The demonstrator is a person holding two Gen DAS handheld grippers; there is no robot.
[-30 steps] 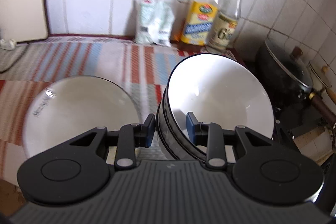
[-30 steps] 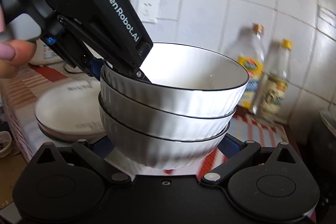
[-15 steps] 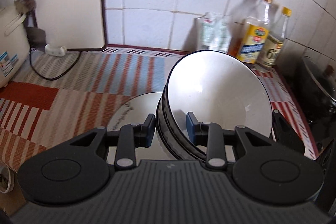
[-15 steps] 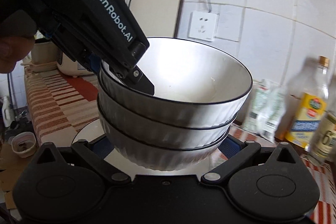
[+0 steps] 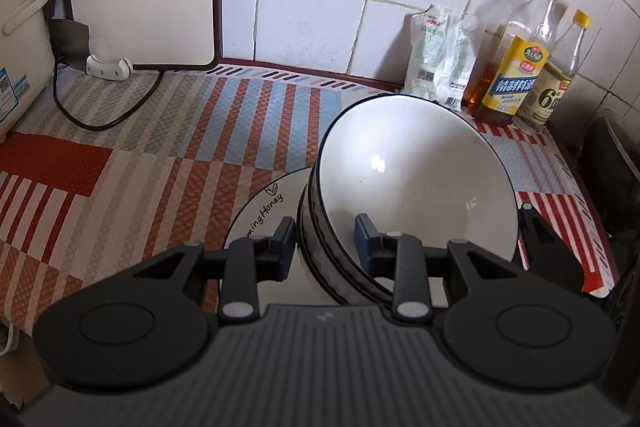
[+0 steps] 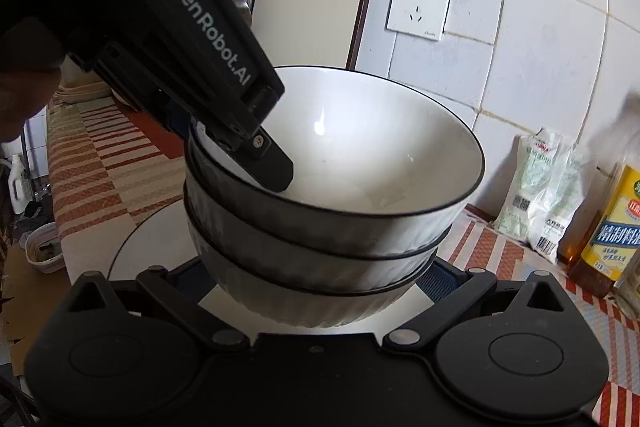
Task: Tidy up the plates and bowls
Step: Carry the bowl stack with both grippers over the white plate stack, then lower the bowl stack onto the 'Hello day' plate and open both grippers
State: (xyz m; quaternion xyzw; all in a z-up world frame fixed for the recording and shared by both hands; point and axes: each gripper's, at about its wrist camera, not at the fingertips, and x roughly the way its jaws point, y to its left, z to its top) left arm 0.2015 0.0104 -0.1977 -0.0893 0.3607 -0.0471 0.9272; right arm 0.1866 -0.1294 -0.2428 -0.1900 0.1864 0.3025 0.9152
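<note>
Three nested bowls (image 6: 332, 211) are held above a plate (image 5: 260, 211) near the counter's (image 5: 160, 147) front edge. On the left, the rim is pinched by the left gripper (image 5: 326, 239), one finger inside the top bowl. On the right, the lowest bowl is clasped between the right gripper's (image 6: 320, 283) widely spread fingers.

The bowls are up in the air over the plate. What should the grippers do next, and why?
Probably lower the bowl stack gently onto the plate. The left gripper pinches its rim, the right gripper cradles its base, and the plate lies right beneath the bowls.
</note>
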